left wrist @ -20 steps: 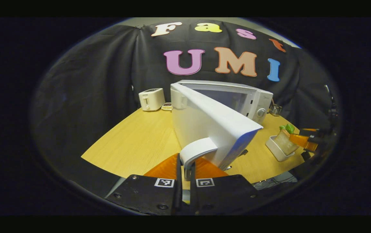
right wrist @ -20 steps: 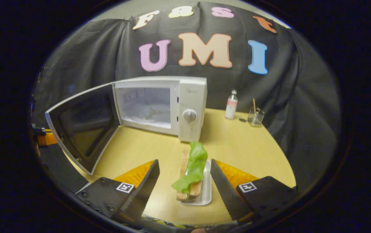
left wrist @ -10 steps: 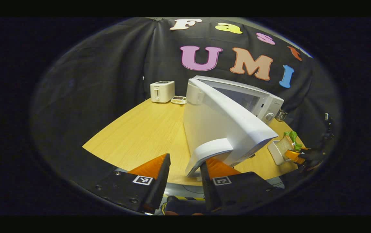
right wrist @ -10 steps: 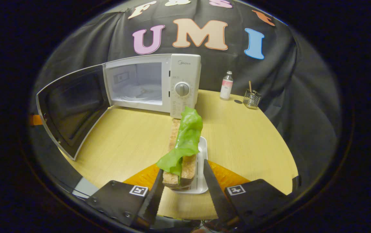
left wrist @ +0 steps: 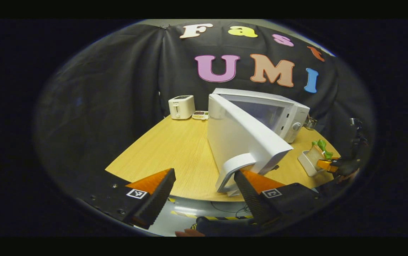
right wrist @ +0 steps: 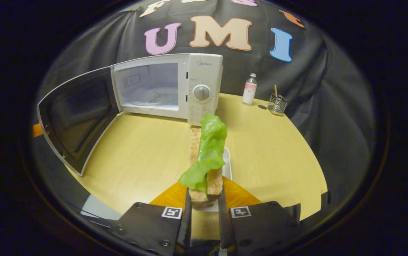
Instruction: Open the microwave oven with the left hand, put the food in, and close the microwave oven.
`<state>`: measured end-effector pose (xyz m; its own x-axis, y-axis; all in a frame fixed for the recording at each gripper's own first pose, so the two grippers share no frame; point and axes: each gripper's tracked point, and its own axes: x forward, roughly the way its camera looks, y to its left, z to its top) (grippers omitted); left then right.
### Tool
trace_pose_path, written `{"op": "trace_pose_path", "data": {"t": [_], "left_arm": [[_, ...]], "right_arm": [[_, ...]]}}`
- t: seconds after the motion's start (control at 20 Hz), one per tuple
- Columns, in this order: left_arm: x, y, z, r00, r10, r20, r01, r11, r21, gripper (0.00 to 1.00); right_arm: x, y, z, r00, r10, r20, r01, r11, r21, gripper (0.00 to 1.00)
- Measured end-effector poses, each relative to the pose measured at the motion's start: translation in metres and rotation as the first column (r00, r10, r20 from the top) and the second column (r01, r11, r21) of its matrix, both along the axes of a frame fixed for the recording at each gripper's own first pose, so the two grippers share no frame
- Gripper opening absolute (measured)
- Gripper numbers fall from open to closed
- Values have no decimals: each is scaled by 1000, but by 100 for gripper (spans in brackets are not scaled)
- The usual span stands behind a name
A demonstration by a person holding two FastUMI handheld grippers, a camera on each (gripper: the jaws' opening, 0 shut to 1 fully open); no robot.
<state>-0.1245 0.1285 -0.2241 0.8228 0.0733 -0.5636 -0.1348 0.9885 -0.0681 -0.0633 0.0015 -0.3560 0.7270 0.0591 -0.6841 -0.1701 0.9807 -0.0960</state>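
The white microwave (right wrist: 175, 89) stands at the back of the wooden table with its door (right wrist: 77, 117) swung wide open to the left, cavity bare. In the left gripper view the door (left wrist: 246, 138) shows edge-on with its curved handle (left wrist: 234, 169) just ahead of my left gripper (left wrist: 205, 193), which is open and apart from the handle. My right gripper (right wrist: 204, 206) is shut on the sandwich (right wrist: 205, 163), bread with a green lettuce leaf, over a small white tray (right wrist: 227, 163). That sandwich (left wrist: 318, 151) and tray also appear far right in the left gripper view.
A white toaster (left wrist: 181, 106) and a small dish (left wrist: 200, 115) sit at the table's back left. A small bottle (right wrist: 249, 89) and a glass holder (right wrist: 277, 104) stand right of the microwave. The table's front edge (left wrist: 175, 192) lies right under my left gripper.
My left gripper let go of the door handle, opened wide and drew back. My right gripper closed from open onto the sandwich above the tray.
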Motion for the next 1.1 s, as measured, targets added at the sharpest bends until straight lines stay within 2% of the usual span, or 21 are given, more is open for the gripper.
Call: {"op": "trace_pose_path", "data": {"t": [0.05,0.1,0.3,0.45,0.55,0.75,0.85,0.9,0.95,1.0,1.05,1.1], "left_arm": [[-1,0,5,1000,-5,11,5,1000,8,100],[-3,0,8,1000,-8,19,8,1000,15,100],[-2,-3,26,998,-15,67,15,1000,4,100],[-3,-12,31,996,-58,72,59,998,-11,97],[-3,-14,41,992,-79,102,80,997,-1,95],[-2,-21,59,978,-147,151,142,989,42,97],[-8,-15,57,974,-185,131,177,982,73,97],[-10,-7,61,974,-179,139,169,982,79,96],[-10,-1,67,973,-168,158,158,985,74,98],[-10,3,71,972,-156,174,147,987,63,98],[-9,10,78,971,-141,195,135,990,45,98],[-9,15,83,969,-129,213,124,992,36,98]], "right_arm": [[-1,0,0,1000,-11,-6,11,1000,5,29],[1,0,3,1000,-18,-9,18,1000,10,35],[6,2,16,1000,-15,7,15,1000,13,35],[12,5,29,1000,-1,16,1,1000,0,35],[15,5,36,1000,-27,14,27,1000,2,35],[29,26,55,999,-42,10,41,998,53,35],[37,48,63,1000,-30,-1,30,994,101,34],[39,62,64,1000,-22,-21,24,989,147,34],[43,77,67,999,-23,-38,30,980,194,30],[48,89,70,998,-30,-51,41,972,233,35],[56,105,73,997,-38,-72,56,958,282,35],[59,118,74,995,-44,-91,71,945,321,30]]}}
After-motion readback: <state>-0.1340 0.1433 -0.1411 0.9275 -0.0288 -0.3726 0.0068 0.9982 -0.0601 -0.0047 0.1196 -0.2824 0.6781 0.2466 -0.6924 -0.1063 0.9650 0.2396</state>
